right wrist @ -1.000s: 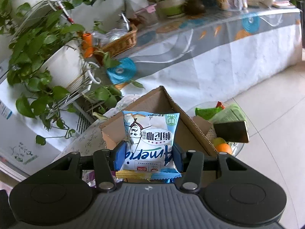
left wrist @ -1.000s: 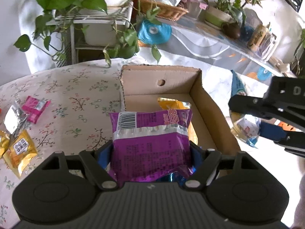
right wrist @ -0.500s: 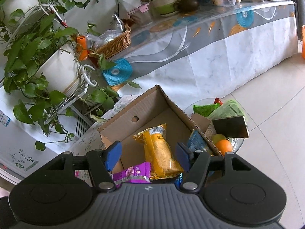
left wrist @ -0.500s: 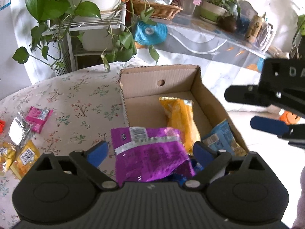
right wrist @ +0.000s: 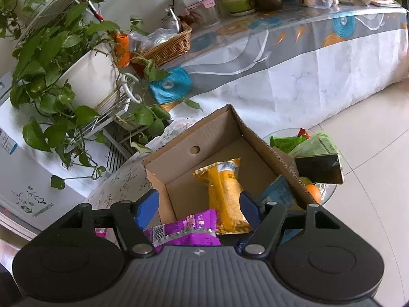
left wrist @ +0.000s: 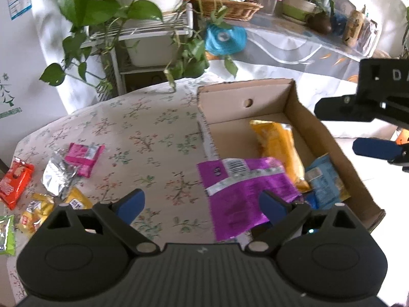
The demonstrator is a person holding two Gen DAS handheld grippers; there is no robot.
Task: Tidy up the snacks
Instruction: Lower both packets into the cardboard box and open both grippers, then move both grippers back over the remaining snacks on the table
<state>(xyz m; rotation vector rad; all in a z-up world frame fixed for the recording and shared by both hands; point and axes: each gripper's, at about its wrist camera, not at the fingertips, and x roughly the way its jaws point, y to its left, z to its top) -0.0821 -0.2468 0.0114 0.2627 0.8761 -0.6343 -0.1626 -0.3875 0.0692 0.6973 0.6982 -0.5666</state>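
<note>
An open cardboard box [left wrist: 329, 140] sits on the floral tablecloth; it also shows in the right wrist view [right wrist: 212, 133]. Inside lie a yellow packet [left wrist: 278, 148], a blue packet [left wrist: 324, 181] and a purple packet [left wrist: 242, 194] draped over the box's near left edge. The yellow packet [right wrist: 227, 192] and purple packet [right wrist: 189, 232] show in the right wrist view too. My left gripper [left wrist: 202, 204] is open and empty above the table, left of the box. My right gripper [right wrist: 199, 204] is open and empty above the box; it shows at the right of the left wrist view [left wrist: 358, 128].
Several loose snack packets lie at the table's left: a pink one [left wrist: 83, 154], a silver one [left wrist: 57, 176], a red one [left wrist: 12, 181] and yellow ones [left wrist: 38, 209]. Potted plants [left wrist: 122, 12] stand behind. A glass bowl with fruit and a phone [right wrist: 319, 168] sits right of the box.
Both grippers opened and let go of their packets. The purple and blue packets dropped into the box. My left gripper has shifted left, away from the box.
</note>
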